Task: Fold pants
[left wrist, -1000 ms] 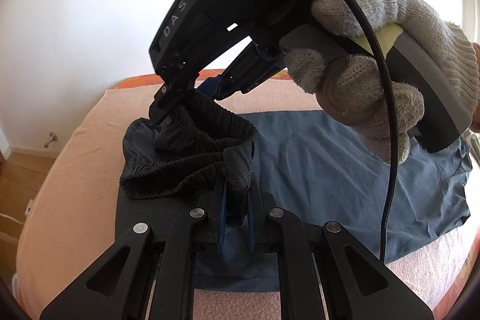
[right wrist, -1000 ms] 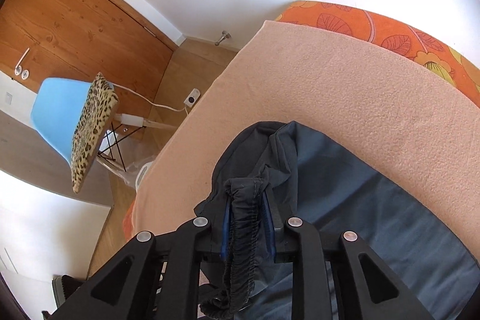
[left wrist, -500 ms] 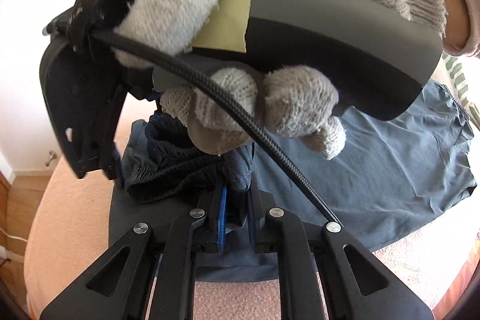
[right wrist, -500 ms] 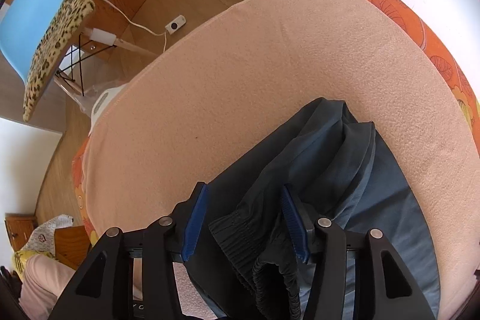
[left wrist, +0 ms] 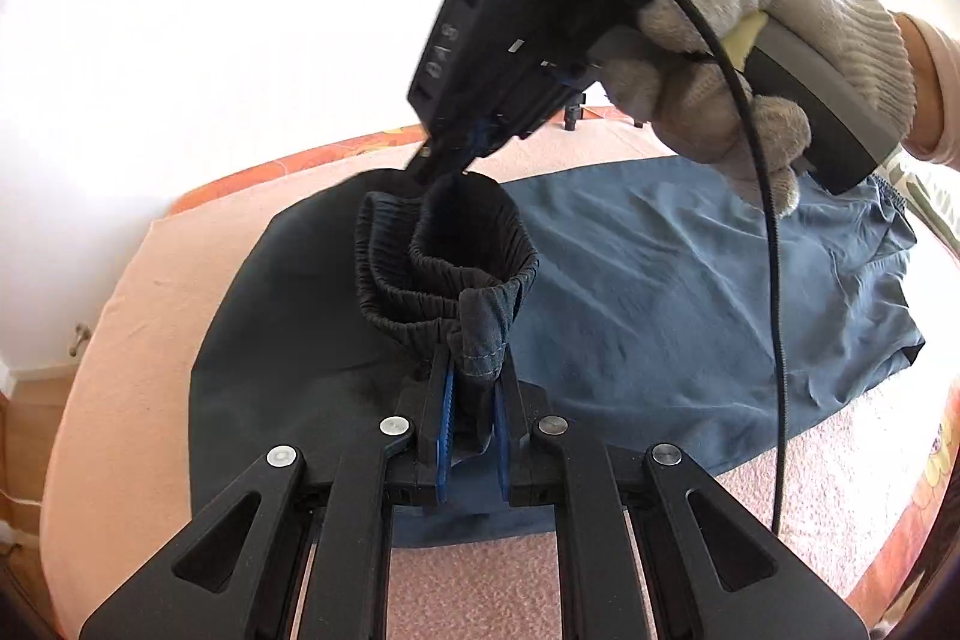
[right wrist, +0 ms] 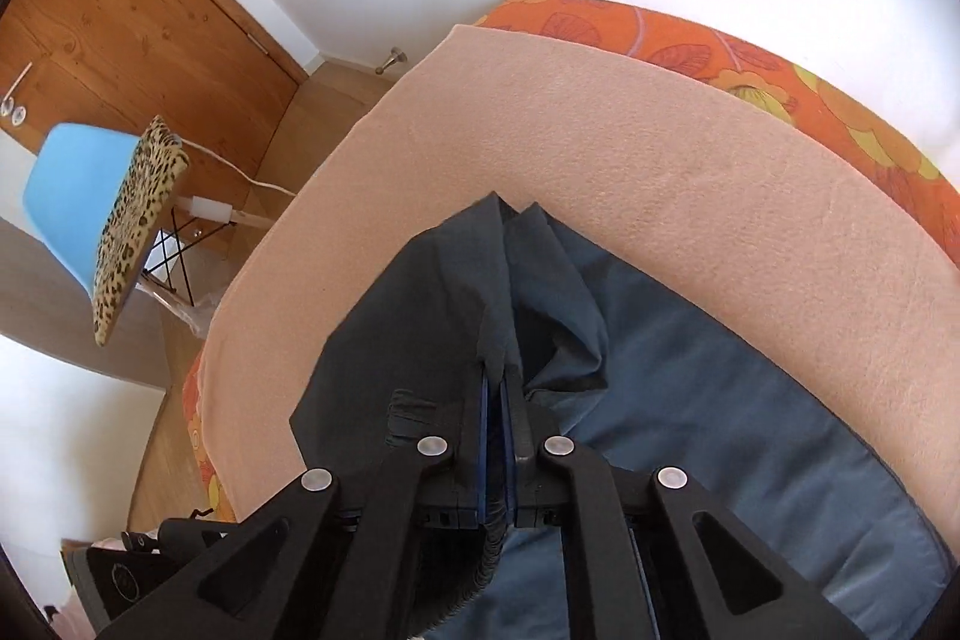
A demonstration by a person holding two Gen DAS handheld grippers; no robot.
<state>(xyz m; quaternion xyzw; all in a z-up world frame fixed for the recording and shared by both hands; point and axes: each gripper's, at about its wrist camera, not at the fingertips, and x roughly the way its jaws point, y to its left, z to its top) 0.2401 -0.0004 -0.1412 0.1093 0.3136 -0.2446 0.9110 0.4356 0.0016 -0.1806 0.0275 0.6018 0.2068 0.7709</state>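
The blue-grey pants (left wrist: 660, 292) lie spread on the peach blanket (left wrist: 138, 316), and their stretchy waistband (left wrist: 444, 256) is lifted up off it, bunched between the two tools. The left gripper (left wrist: 474, 388) is squeezed tight on a fold of the waistband right at its tips. The right gripper (right wrist: 498, 382) is squeezed tight too, on a thin ridge of cloth, and in the left view it comes down from above onto the far side of the waistband. The gloved right hand (left wrist: 750, 82) holds that tool up high. The legs of the pants stretch away to the right of the left gripper and lie flat. This looks like the start of a fold, with the top end picked up to be laid over the legs. To do it well, both tools should hold tight and move together at the same height, so the waistband stays straight. Go slowly, so the bottom layer does not slide on the blanket. The cloth is thin and floppy, so it may sag in the middle.
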